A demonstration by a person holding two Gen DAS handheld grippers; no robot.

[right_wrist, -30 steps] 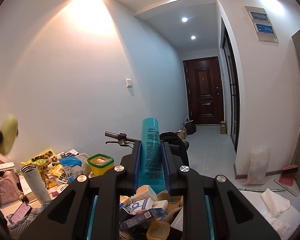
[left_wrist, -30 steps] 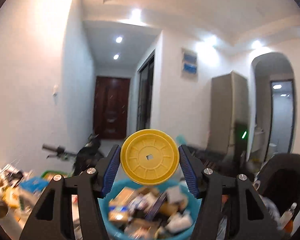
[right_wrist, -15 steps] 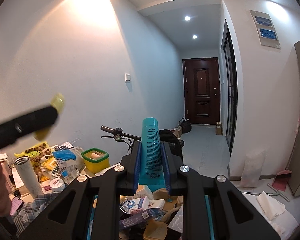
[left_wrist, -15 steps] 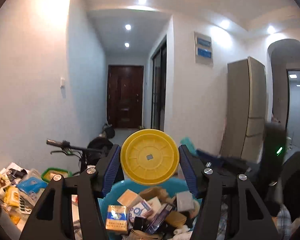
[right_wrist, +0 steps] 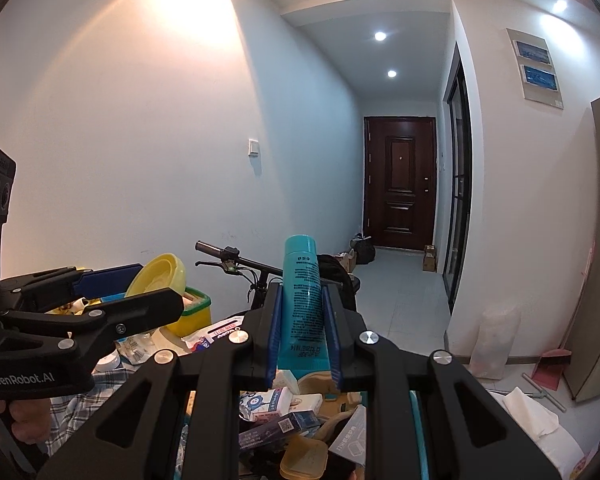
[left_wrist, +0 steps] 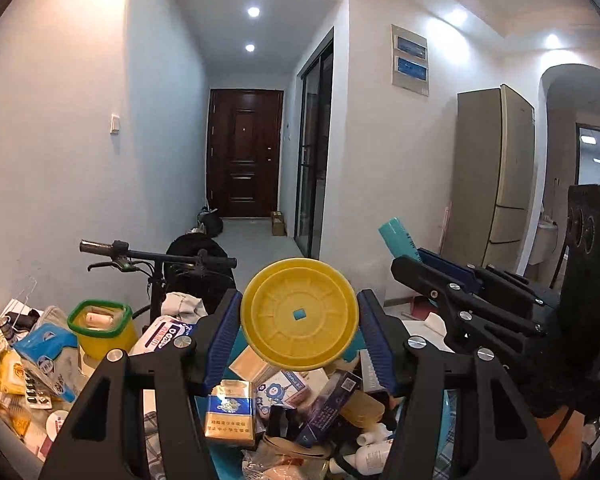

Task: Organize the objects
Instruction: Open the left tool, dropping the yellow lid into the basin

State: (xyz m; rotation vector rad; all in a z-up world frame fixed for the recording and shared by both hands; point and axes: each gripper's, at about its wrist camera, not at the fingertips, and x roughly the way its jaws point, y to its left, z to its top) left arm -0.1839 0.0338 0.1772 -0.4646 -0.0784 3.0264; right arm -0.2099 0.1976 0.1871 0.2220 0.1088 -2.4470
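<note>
Both hands are loaded, so what comes next turns on where each held thing sits relative to the bin below. The left tool (left_wrist: 299, 316) is clamped at a middling width on a round yellow dish (left_wrist: 299, 314), held on edge with its ribbed underside toward the camera and its rim caught between the two blue pads. Directly beneath and just ahead of it lies the blue bin (left_wrist: 450, 412), heaped with small boxes and packets, a cigarette pack (left_wrist: 230, 414) nearest. The right tool (right_wrist: 302, 320) is squeezed narrow on a teal tube (right_wrist: 302, 300), whose long axis stands upright, cap up, also above the bin. The left tool appears at the left of the right view, with the dish over a green-rimmed yellow tub (left_wrist: 100, 326) on the cluttered worktop (left_wrist: 4, 428) (which of the two spots the dish is meant for I cannot tell). I judge the dish the nearer to that tub.
</note>
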